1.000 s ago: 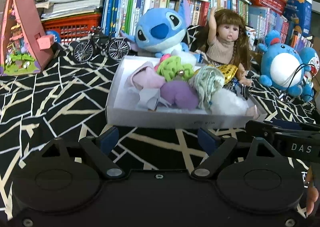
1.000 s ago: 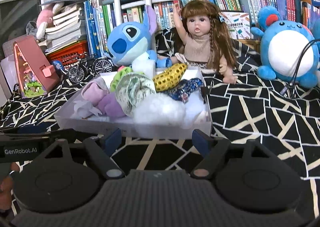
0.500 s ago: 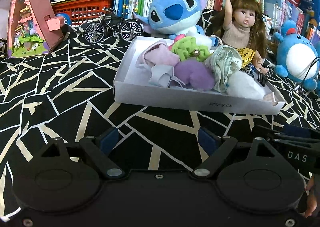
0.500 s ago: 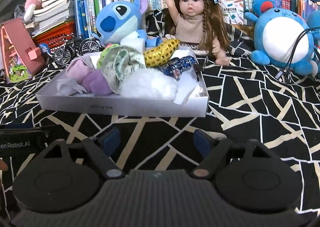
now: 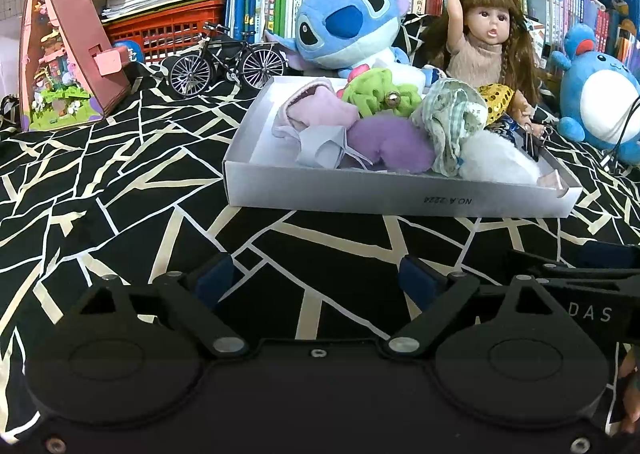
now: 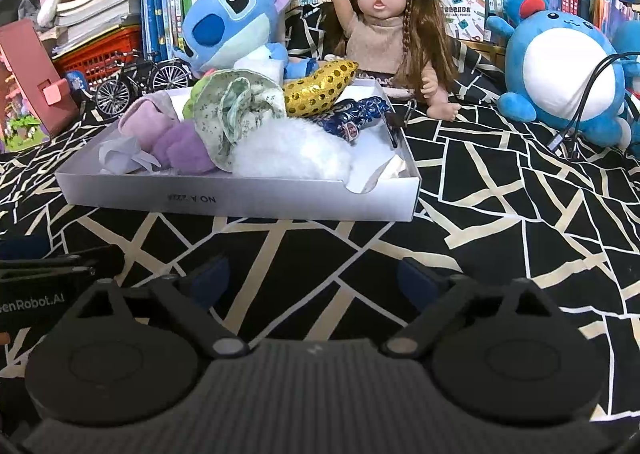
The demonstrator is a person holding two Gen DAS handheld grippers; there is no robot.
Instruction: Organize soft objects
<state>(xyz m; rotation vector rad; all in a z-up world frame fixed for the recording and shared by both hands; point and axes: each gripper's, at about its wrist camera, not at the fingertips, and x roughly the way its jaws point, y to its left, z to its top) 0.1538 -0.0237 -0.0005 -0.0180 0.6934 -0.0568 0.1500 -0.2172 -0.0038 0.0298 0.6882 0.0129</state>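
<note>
Soft things point(image 5: 384, 121) lie heaped in a white box point(image 5: 360, 191) on the patterned counter point(image 5: 120, 189), before a blue plush point(image 5: 348, 29) and a doll point(image 5: 486, 41). Left claw point(image 5: 316, 280) and right claw point(image 6: 310, 274) hover short of the box, both wide apart and empty, jaws having just been opening

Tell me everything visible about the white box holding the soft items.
The box is a shallow, open-topped white tray, apparently cardboard, with upside-down print on its near wall. It sits flat on the black patterned cloth, in front of the blue plush and the doll. Soft pieces fill it above the rim: lilac, purple, green, checked, gold sequinned and white fluffy. No fingers touch it.
</note>
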